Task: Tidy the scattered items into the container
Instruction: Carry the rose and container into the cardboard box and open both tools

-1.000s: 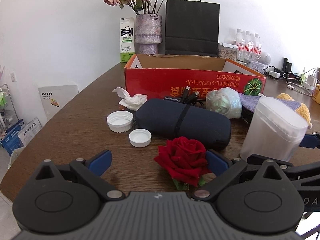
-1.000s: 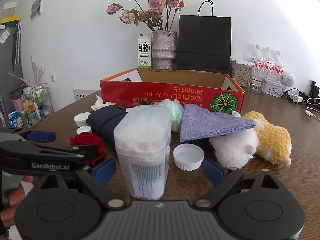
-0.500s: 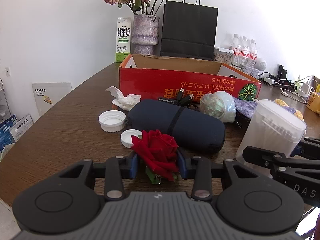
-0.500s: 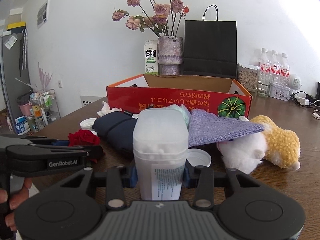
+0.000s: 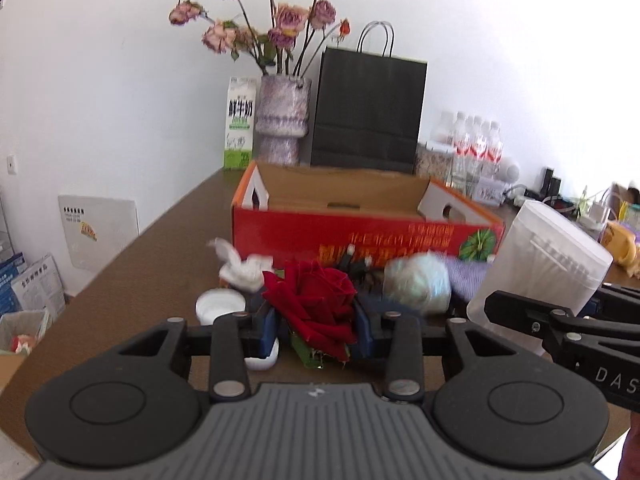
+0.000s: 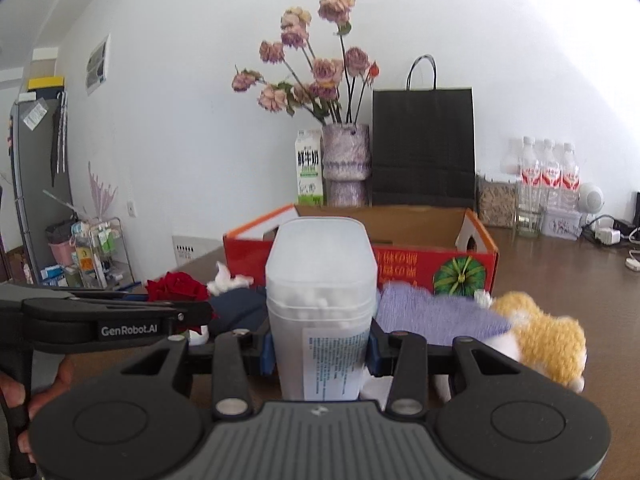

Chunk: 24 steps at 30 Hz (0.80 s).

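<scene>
My left gripper (image 5: 316, 332) is shut on a red rose (image 5: 314, 304) and holds it above the table. My right gripper (image 6: 320, 354) is shut on a frosted plastic cotton-swab jar (image 6: 322, 300), also lifted; the jar shows at the right of the left wrist view (image 5: 540, 264). The red cardboard box (image 5: 360, 232) stands open beyond both, and in the right wrist view (image 6: 460, 264). The rose also shows at the left of the right wrist view (image 6: 178, 286).
On the brown table lie a crumpled tissue (image 5: 240, 268), white lids (image 5: 220, 306), a dark pouch (image 6: 236, 308), a wrapped bundle (image 5: 416, 282), a purple cloth (image 6: 432, 314) and a yellow plush toy (image 6: 540, 336). A vase (image 5: 282, 124), milk carton and black bag (image 5: 368, 112) stand behind the box.
Both grippers closed, the left on the rose and the right on the jar, then rose off the table and moved toward the box.
</scene>
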### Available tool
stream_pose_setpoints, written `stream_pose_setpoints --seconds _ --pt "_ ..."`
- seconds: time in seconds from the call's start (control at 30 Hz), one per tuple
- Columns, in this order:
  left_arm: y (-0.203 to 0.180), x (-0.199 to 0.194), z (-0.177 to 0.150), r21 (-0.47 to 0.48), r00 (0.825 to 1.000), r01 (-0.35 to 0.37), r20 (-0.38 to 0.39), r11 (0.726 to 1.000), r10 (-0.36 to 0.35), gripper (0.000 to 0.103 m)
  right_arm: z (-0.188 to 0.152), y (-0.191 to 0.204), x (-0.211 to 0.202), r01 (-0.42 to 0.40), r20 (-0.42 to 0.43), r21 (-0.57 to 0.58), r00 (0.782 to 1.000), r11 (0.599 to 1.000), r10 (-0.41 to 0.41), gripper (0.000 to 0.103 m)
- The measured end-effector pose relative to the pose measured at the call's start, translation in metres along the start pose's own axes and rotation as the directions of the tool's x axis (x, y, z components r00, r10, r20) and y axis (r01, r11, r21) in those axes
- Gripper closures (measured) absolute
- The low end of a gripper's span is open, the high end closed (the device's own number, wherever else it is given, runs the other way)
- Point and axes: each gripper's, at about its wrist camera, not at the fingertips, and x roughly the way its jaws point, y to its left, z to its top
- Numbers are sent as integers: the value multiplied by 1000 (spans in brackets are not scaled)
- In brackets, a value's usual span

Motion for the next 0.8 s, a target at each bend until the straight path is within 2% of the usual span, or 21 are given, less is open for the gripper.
stream_pose_setpoints --seconds 0.2,0.4,0.53,0.63,0.73,0.8 --pt "-5 14 50 0 998 6 62 1000 -6 64 42 -12 11 21 99 -13 995 1000 -20 63" --pt "-6 52 110 -4 995 -27 91 1000 27 65 101 -35 50 72 136 -43 988 996 -66 63" --pt "-7 95 147 2 996 -65 58 998 65 65 143 -52 97 127 61 -22 990 992 -125 63" --pt "-10 134 165 20 995 -103 -6 994 103 64 163 -66 139 147 -30 -7 989 989 -147 63" --pt "-9 174 174 15 987 -119 -103 993 120 64 173 -86 189 156 -170 28 974 987 -149 63" --pt "-6 198 173 -3 975 -157 -157 988 155 65 173 -95 212 175 -238 32 958 984 -162 63"
